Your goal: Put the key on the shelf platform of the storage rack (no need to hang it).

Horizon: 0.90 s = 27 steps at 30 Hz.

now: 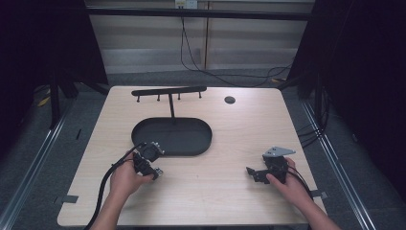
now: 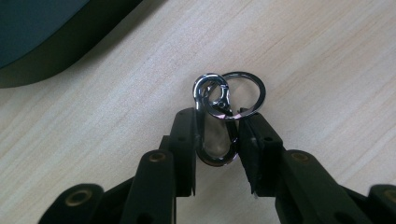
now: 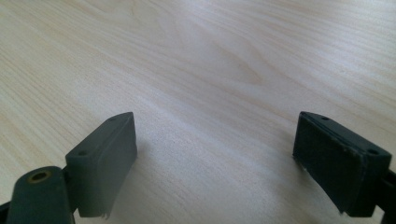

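The left claw (image 2: 215, 140) is pinching a silver carabiner clip (image 2: 212, 116) with a key ring (image 2: 254, 88) attached, lying on the worktop (image 2: 303, 56) near the dark tray (image 2: 42, 37); the right claw (image 3: 215, 158) is hovering spread wide over bare wood.

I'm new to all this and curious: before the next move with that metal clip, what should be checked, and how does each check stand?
1. Left gripper shut on the carabiner: ok.
2. Key ring linked to the carabiner: ok.
3. Carabiner lifted off the table: cannot tell.
4. Right gripper open with nothing between its jaws: ok.
5. Black tray and hook stand unobstructed: ok.
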{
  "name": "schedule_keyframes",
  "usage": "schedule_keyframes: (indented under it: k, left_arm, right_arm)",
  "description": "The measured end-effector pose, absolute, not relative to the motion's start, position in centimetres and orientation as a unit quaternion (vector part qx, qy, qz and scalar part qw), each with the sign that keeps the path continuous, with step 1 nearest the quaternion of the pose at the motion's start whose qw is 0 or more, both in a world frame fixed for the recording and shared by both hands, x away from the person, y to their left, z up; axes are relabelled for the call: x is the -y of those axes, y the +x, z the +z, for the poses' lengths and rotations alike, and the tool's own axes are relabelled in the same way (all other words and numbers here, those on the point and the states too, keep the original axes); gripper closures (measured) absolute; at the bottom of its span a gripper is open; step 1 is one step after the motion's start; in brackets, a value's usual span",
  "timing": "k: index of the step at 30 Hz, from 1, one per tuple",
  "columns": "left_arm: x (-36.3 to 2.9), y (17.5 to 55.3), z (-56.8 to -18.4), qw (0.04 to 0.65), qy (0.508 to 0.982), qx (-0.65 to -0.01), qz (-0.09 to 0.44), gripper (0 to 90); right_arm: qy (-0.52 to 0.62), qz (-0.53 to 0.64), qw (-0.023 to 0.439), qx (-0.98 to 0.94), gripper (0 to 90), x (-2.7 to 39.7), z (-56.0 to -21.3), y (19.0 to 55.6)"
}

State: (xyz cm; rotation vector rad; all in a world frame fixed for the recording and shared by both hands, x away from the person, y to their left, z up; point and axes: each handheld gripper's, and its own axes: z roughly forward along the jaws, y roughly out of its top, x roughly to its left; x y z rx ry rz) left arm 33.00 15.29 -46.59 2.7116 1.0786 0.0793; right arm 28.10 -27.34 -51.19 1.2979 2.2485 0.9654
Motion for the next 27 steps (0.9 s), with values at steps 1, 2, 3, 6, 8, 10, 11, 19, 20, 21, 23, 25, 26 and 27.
schedule_keyframes:
  k: [1,2,3,6,8,10,11,19,20,21,23,25,26,27]
  left_arm:
    - [-15.3,33.0,-46.6,0.113,0.923,-0.368,0.018,68.0]
    - [-15.4,33.1,-46.6,0.114,0.923,-0.368,0.017,68.0]
    - [-15.4,33.1,-46.6,0.114,0.922,-0.371,0.016,68.1]
    - [-15.5,33.1,-46.5,0.119,0.92,-0.372,0.016,68.1]
    - [-15.6,33.0,-46.2,0.123,0.919,-0.375,0.01,68.1]
    - [-15.7,33.1,-45.9,0.129,0.918,-0.374,0.007,68.1]
    - [-15.7,33.1,-45.7,0.129,0.917,-0.377,0.006,68.1]
    - [-15.9,33.4,-44.3,0.133,0.917,-0.376,-0.001,68.1]
    - [-15.9,33.4,-44.2,0.135,0.916,-0.377,0.001,68.1]
    - [-16.0,33.4,-44.0,0.137,0.916,-0.376,0.0,68.1]
    - [-16.0,33.5,-43.7,0.141,0.915,-0.379,-0.001,68.1]
    - [-16.0,33.5,-43.5,0.142,0.914,-0.381,-0.001,68.1]
    - [-16.0,33.6,-43.4,0.142,0.914,-0.379,-0.001,68.1]
    - [-16.0,33.6,-43.3,0.142,0.914,-0.381,0.0,68.1]
  right_arm:
    - [0.461,0.342,0.185,-0.798,12.9,27.3,-51.2,28.1]
    - [0.461,0.342,0.185,-0.798,12.9,27.3,-51.2,28.1]
    - [0.461,0.342,0.185,-0.798,12.9,27.3,-51.2,28.1]
    - [0.461,0.342,0.185,-0.798,12.9,27.3,-51.2,28.1]
    - [0.46,0.342,0.185,-0.798,12.9,27.3,-51.2,28.1]
    - [0.46,0.342,0.185,-0.798,12.9,27.3,-51.2,28.1]
    - [0.461,0.342,0.185,-0.798,12.9,27.3,-51.2,28.1]
    - [0.461,0.342,0.185,-0.798,12.9,27.3,-51.2,28.1]
    - [0.461,0.342,0.185,-0.798,12.9,27.3,-51.2,28.1]
    - [0.461,0.342,0.185,-0.798,12.9,27.3,-51.2,28.1]
    - [0.46,0.342,0.185,-0.798,12.8,27.3,-51.2,28.1]
    - [0.46,0.342,0.185,-0.798,12.9,27.3,-51.2,28.1]
    - [0.461,0.342,0.185,-0.798,12.9,27.3,-51.2,28.1]
    - [0.461,0.342,0.185,-0.798,12.8,27.3,-51.2,28.1]
